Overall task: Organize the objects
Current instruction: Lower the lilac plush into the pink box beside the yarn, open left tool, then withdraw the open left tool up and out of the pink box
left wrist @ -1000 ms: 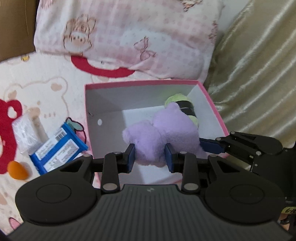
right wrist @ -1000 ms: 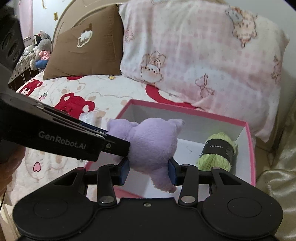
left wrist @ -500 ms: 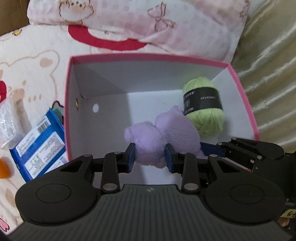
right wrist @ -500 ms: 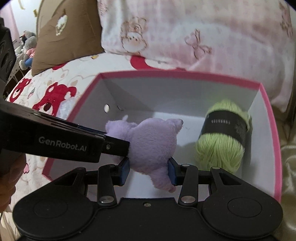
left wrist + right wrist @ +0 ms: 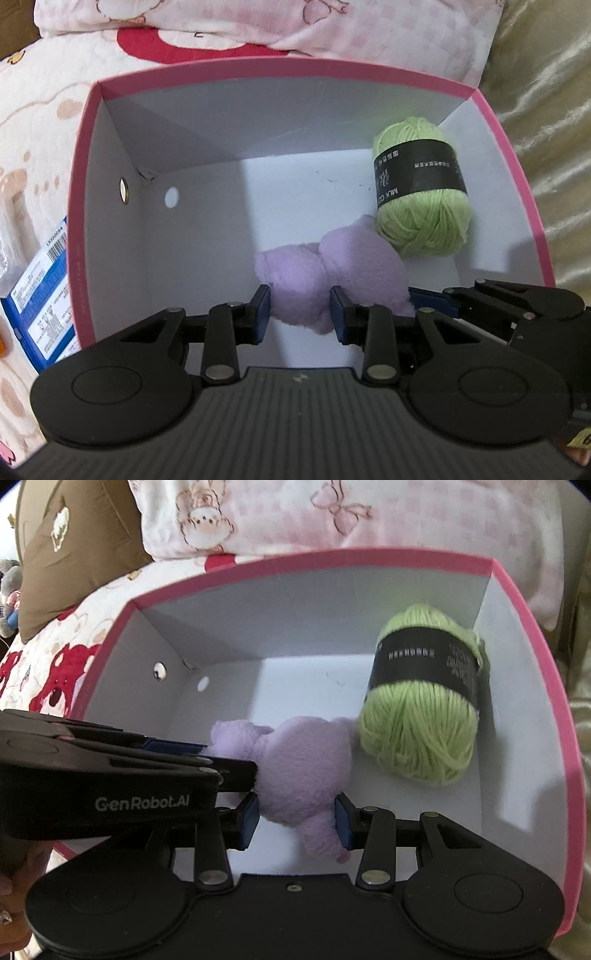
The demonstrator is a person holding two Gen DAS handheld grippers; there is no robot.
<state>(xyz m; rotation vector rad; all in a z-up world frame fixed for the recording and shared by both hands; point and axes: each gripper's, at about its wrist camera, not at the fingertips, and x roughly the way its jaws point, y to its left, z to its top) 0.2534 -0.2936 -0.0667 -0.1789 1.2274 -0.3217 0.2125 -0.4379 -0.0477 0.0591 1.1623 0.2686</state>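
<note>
Nearest the left wrist camera, the left gripper (image 5: 300, 314) has its blue pads clamped on one end of a purple plush toy (image 5: 325, 273), inside the pink-rimmed box (image 5: 258, 70). The right gripper (image 5: 297, 821) pinches the same toy (image 5: 303, 764) from the other side, its pads pressed into the fur. The toy sits low within the white interior, touching a ball of green yarn (image 5: 421, 195) that lies by the right wall. Outside the box on the left lies a blue packet (image 5: 37, 295) on the bear-print bedspread (image 5: 40, 110), and beyond the far rim rests a pink pillow (image 5: 369, 513).
</note>
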